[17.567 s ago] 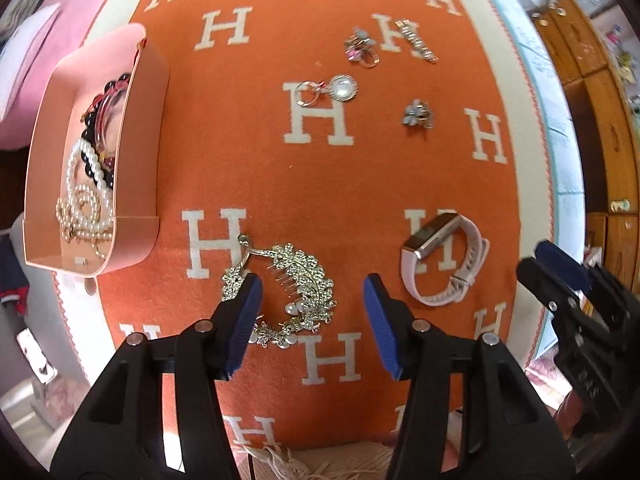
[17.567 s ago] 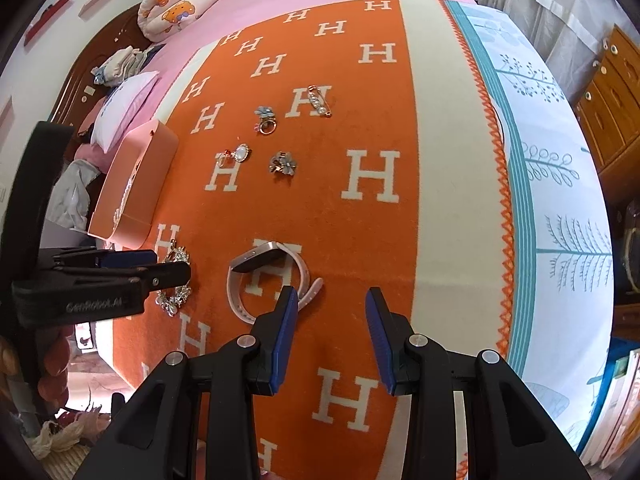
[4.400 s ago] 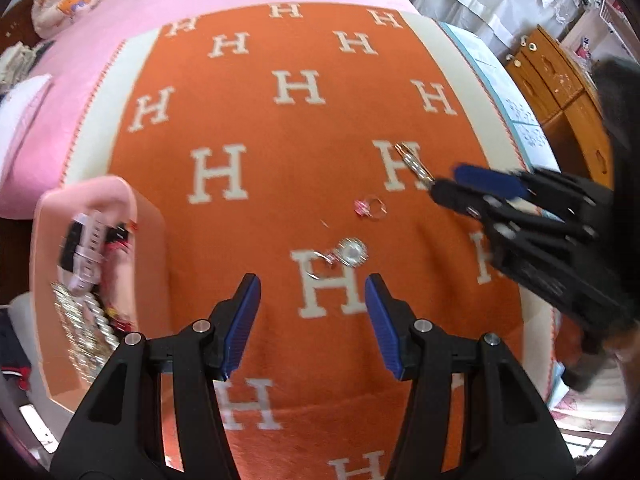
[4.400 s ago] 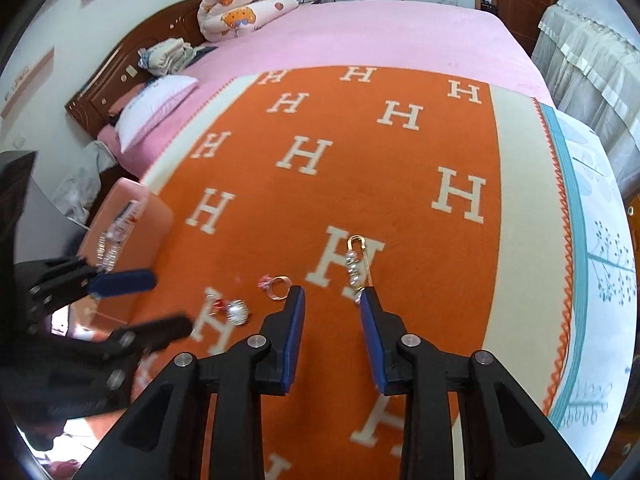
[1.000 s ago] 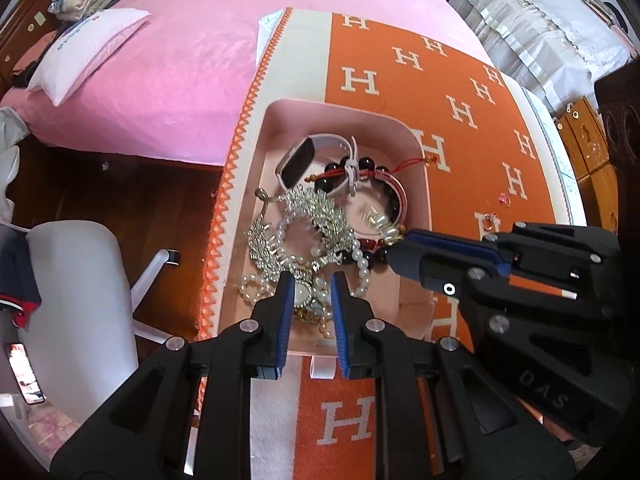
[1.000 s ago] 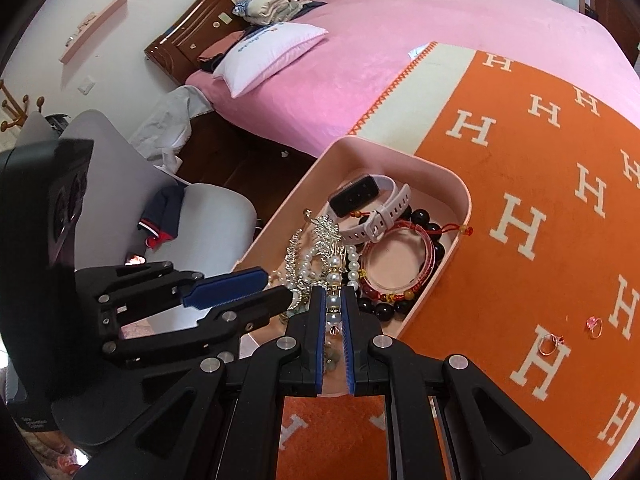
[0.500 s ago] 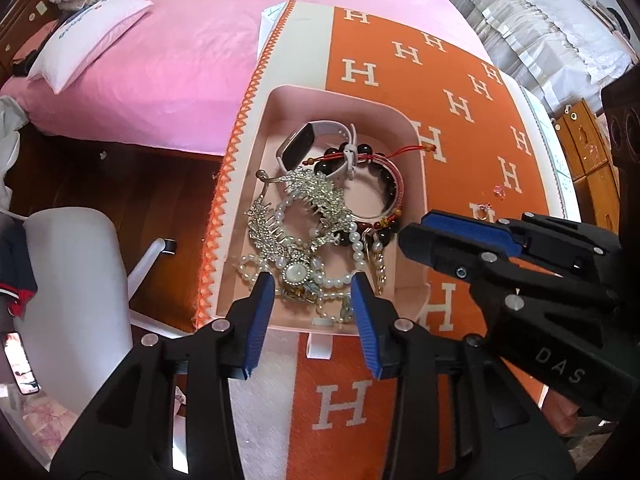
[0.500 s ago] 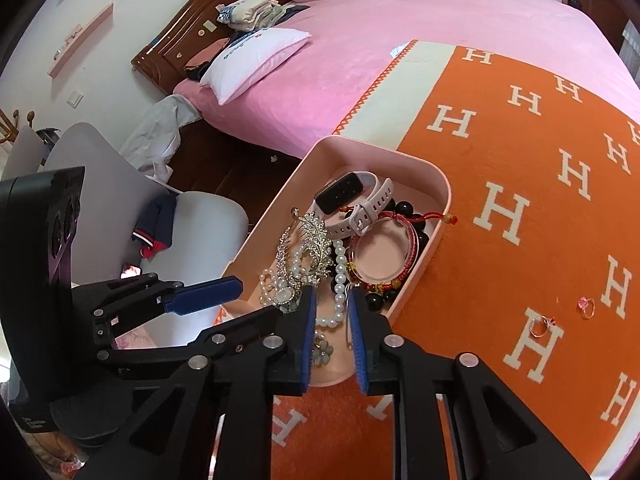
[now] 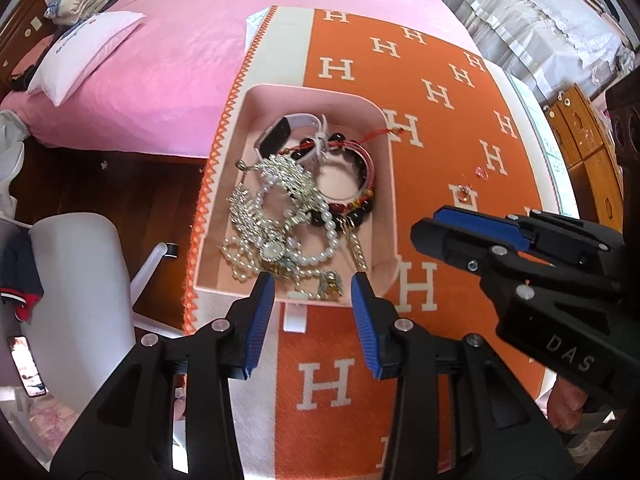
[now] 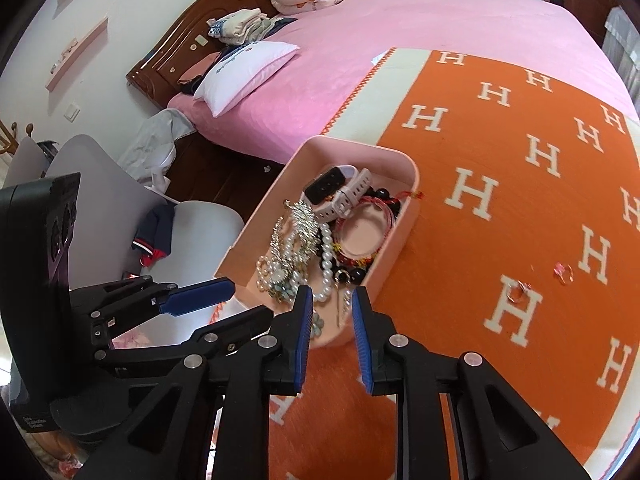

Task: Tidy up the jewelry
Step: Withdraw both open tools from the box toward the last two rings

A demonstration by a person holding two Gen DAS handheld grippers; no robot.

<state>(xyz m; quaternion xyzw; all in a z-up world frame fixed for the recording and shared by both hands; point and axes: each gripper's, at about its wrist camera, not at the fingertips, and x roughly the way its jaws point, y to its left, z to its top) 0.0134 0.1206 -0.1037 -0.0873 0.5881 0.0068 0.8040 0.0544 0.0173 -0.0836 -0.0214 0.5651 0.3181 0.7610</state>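
Both grippers are built from chunky black plastic, left gripper [image 9: 313,304] and right gripper [image 10: 331,314] alike. Ribbed blue pads [image 9: 261,312] are fitted inside each finger, and shiny round silver screws are dotted along the arms. "DAS" is stamped in pale letters on the right one's body. A boxy black housing is mounted behind each.

A wide bed [image 10: 420,40] with a pink cover fills the room, with a dark wooden headboard [image 10: 188,40] against a white wall [image 10: 80,20]. A white pillow [image 10: 244,72] lies near it, and a grey chair [image 9: 76,300] stands on the dark wooden floor [image 9: 100,184]. Daylight brightens the bed, and a wooden cabinet [image 9: 588,152] stands on the far side.
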